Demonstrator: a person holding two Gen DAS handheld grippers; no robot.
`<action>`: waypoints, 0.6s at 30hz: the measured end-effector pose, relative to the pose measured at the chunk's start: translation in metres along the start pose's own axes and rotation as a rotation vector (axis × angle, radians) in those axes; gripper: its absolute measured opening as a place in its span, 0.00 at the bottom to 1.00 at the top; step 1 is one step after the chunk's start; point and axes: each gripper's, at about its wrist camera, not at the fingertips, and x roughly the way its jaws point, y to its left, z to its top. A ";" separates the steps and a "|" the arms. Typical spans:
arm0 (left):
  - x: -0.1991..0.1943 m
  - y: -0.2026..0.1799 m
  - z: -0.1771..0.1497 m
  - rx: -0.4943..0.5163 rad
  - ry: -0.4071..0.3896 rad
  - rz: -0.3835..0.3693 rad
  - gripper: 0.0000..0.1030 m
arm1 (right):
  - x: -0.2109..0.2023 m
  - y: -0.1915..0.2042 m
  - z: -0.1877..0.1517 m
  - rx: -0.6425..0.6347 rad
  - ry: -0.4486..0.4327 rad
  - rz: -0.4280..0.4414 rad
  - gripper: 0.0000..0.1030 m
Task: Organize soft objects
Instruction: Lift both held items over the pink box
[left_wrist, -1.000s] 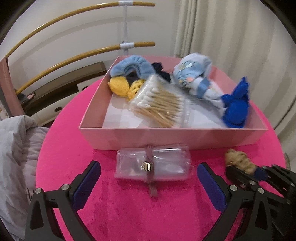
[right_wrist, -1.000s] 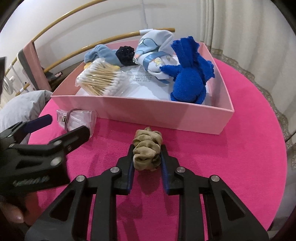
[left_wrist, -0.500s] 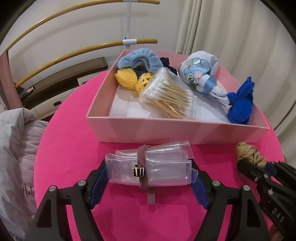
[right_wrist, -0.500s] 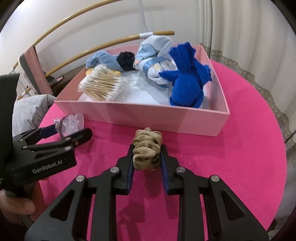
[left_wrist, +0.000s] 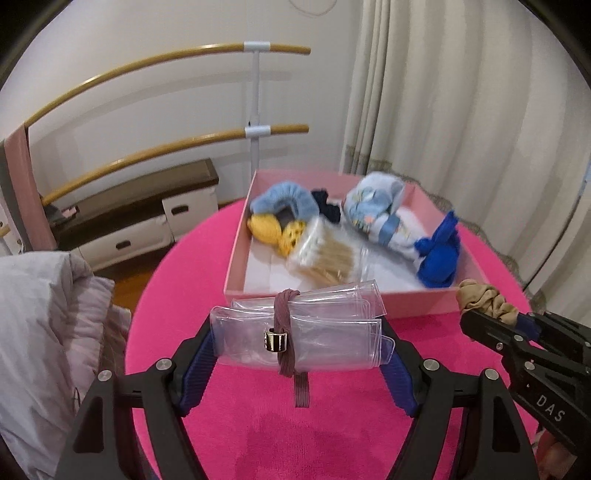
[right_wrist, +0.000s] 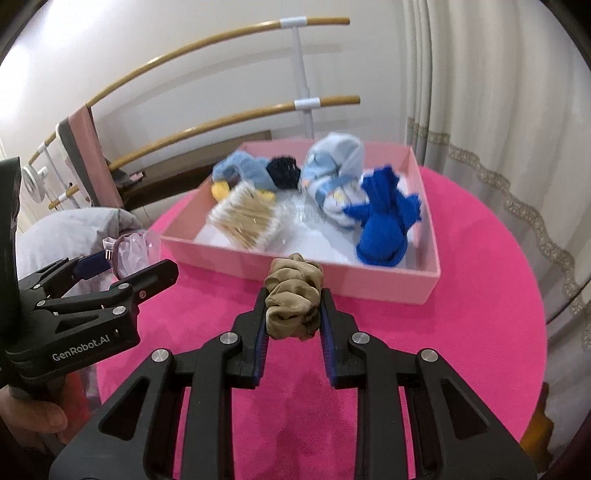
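With the bag bundle (left_wrist: 299, 334) pinched in the left gripper (left_wrist: 301, 354) and the scrunchie (right_wrist: 293, 301) squeezed in the right gripper (right_wrist: 293, 314), both short of the pink box (right_wrist: 388, 282), its wall needed clearing before release.

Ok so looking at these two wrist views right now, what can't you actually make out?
- Dark item under the blue fuzzy piece, left wrist view: mostly covered, identity unclear.
- Pink box contents, both views: motion-blurred, so the cotton swabs and printed cloth lack detail.
- Plastic bag bundle, right wrist view: largely hidden behind the left gripper.
- Tan scrunchie, left wrist view: near part hidden by the right gripper.
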 end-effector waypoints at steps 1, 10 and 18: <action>-0.005 0.000 0.003 0.000 -0.009 -0.004 0.73 | -0.005 0.000 0.004 -0.006 -0.012 -0.003 0.22; -0.047 0.005 0.030 0.005 -0.087 -0.033 0.73 | -0.030 -0.007 0.044 -0.032 -0.101 -0.033 0.22; -0.036 0.011 0.058 -0.008 -0.091 -0.059 0.73 | -0.020 -0.011 0.081 -0.051 -0.115 -0.028 0.22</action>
